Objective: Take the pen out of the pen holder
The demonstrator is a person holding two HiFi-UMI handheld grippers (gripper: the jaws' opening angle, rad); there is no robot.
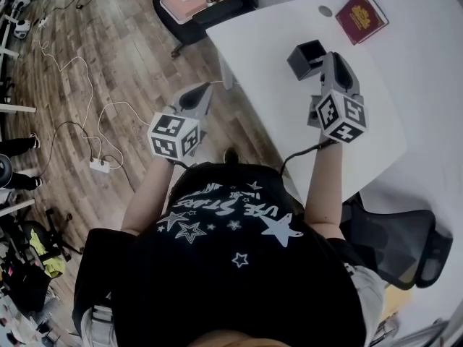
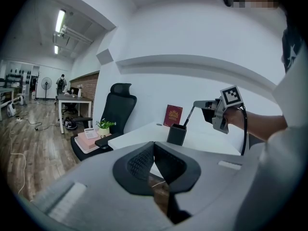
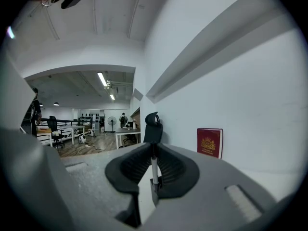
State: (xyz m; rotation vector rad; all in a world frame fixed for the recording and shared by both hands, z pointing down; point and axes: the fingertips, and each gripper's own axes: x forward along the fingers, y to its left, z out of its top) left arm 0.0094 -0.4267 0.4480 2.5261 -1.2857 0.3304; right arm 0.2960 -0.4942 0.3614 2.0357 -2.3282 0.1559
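White desk (image 1: 275,63), wood floor (image 1: 108,56), black office chair (image 1: 394,241).

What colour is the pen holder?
Black; the pen holder shows best in the left gripper view.

White table (image 1: 269,62), rectangular, rounded corner nearest the wood floor (image 1: 108,63). Black square pen holder (image 1: 307,58) stands upright on it, open top, toward the far side. Dark red book (image 1: 362,16) stands at the table's back edge against the white wall (image 1: 434,71). Small grey round cable cap (image 1: 325,11) sits flush in the tabletop, just beside the book.
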